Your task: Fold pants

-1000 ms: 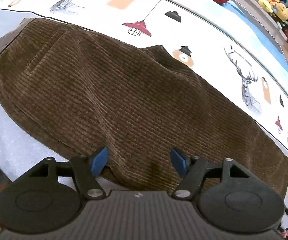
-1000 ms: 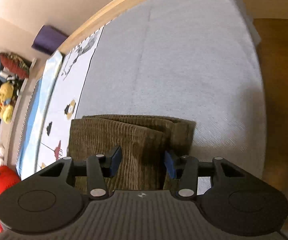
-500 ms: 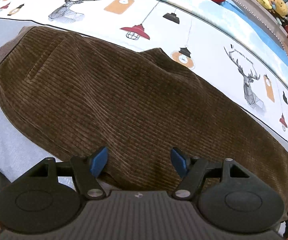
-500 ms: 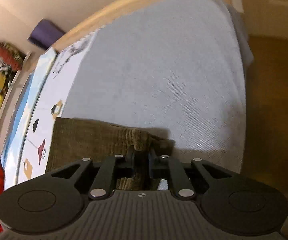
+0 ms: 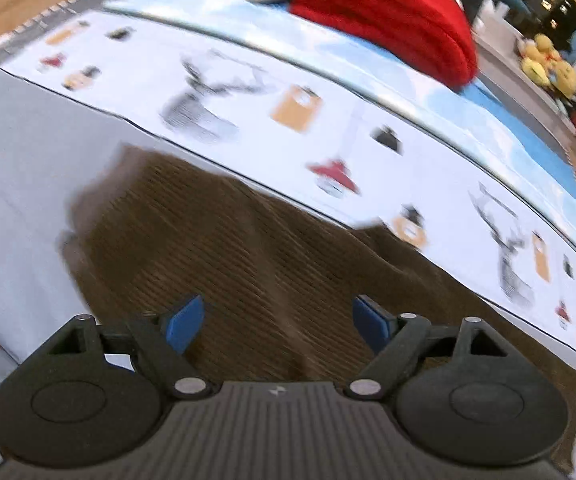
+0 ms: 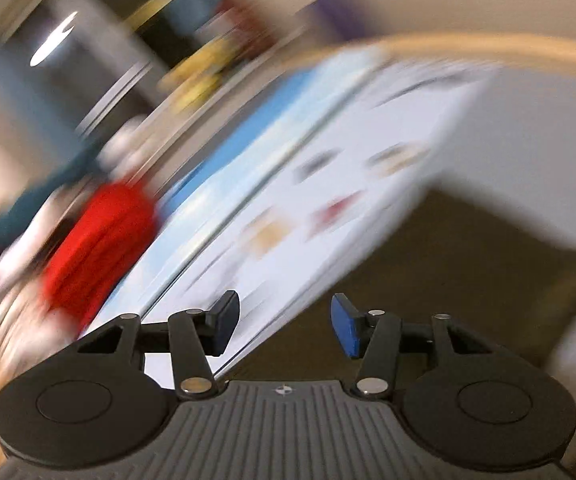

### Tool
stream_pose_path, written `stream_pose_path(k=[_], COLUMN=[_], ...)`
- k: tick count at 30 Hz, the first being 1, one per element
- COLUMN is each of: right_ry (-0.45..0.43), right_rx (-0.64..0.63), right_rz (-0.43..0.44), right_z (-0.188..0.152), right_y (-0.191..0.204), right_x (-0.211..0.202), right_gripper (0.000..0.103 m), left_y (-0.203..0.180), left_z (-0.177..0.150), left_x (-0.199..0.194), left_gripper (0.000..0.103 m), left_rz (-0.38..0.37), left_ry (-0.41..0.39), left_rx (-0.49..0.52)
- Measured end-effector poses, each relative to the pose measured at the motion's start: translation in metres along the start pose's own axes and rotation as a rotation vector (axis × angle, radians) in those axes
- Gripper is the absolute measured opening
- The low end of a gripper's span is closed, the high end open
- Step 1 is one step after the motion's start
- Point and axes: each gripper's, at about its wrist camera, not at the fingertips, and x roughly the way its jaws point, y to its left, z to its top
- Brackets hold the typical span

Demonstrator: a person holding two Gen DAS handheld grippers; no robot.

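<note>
Left wrist view: the left gripper (image 5: 276,322) hangs above one pair of brown corduroy pants (image 5: 248,264). Its jaws stand wide and are opening, with nothing between the two blue pads (image 5: 186,316). The pants lie flat on the grey sheet (image 5: 20,184), along the edge of one printed cover (image 5: 248,120). One red pillow (image 5: 384,16) lies beyond.

Right wrist view, heavily blurred: the right gripper (image 6: 284,326) holds nothing; its jaws are opening. The pants (image 6: 448,264) lie below and right of it.
</note>
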Motion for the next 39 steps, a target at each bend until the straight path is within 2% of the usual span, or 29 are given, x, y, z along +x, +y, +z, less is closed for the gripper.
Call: stream_pose_path(k=[2,4,7,9,12,15,18,19,20,22,24,27,29,32,34,35,36,38,39], right_ry=[0.106,0.212,0.344,0.4,0.476,0.578,0.636,0.633,0.625,0.609,0.582,0.5,0.493,0.53,0.484,0.473,0.473,0.464,0.442], right_rx=[-0.107,-0.207,-0.37,-0.456,-0.492,-0.504,-0.534,-0.558,-0.588,-0.626,-0.624,-0.585,-0.536,-0.58,-0.61,-0.615,-0.602,-0.559,-0.55], right_rz=[0.103,0.165,0.213,0.195,0.15,0.119,0.075,0.052,0.049,0.056,0.072,0.12,0.11,0.049,0.062,0.058,0.046,0.014,0.014], right_z=[-0.017,-0.032,-0.056,-0.074,-0.094,-0.107,-0.13,-0.136,-0.143,-0.145,-0.142,-0.128,-0.126,-0.15,-0.158,-0.158,-0.156,-0.143,-0.133], right_y=[0.053,0.105,0.177,0.214,0.246,0.256,0.259,0.26,0.26,0.261,0.263,0.27,0.265,0.251,0.247,0.249,0.25,0.249,0.247], right_x=[0.037,0.076,0.144,0.185,0.241,0.293,0.311,0.313,0.319,0.317,0.308,0.297,0.307,0.332,0.334,0.331,0.328,0.314,0.298], right_gripper=[0.054,0.054,0.054,0.054,0.054,0.053,0.051,0.043,0.017,0.014,0.011,0.01,0.01,0.011,0.013,0.016,0.027,0.04,0.04], left_y=[0.03,0.059,0.107,0.131,0.155,0.173,0.178,0.18,0.181,0.183,0.179,0.178,0.184,0.186,0.183,0.183,0.183,0.184,0.185], left_z=[0.012,0.022,0.033,0.037,0.043,0.046,0.047,0.047,0.048,0.048,0.047,0.044,0.039,0.036,0.037,0.038,0.038,0.038,0.038], left_x=[0.001,0.008,0.023,0.037,0.058,0.082,0.099,0.102,0.105,0.108,0.106,0.094,0.089,0.098,0.102,0.101,0.099,0.095,0.091], left_gripper=[0.086,0.086,0.086,0.086,0.086,0.086,0.086,0.086,0.085,0.074,0.056,0.043,0.042,0.044,0.046,0.048,0.049,0.052,0.055], left_rz=[0.041,0.065,0.079,0.096,0.112,0.111,0.078,0.081,0.082,0.067,0.071,0.073,0.058,0.064,0.072,0.071,0.065,0.052,0.048], left_ry=[-0.013,-0.007,0.001,0.014,0.038,0.081,0.105,0.108,0.108,0.107,0.095,0.068,0.06,0.057,0.056,0.056,0.053,0.049,0.048], left_rx=[-0.01,-0.031,-0.109,-0.153,-0.192,-0.225,-0.246,-0.248,-0.249,-0.241,-0.204,-0.177,-0.197,-0.177,-0.164,-0.17,-0.169,-0.169,-0.177])
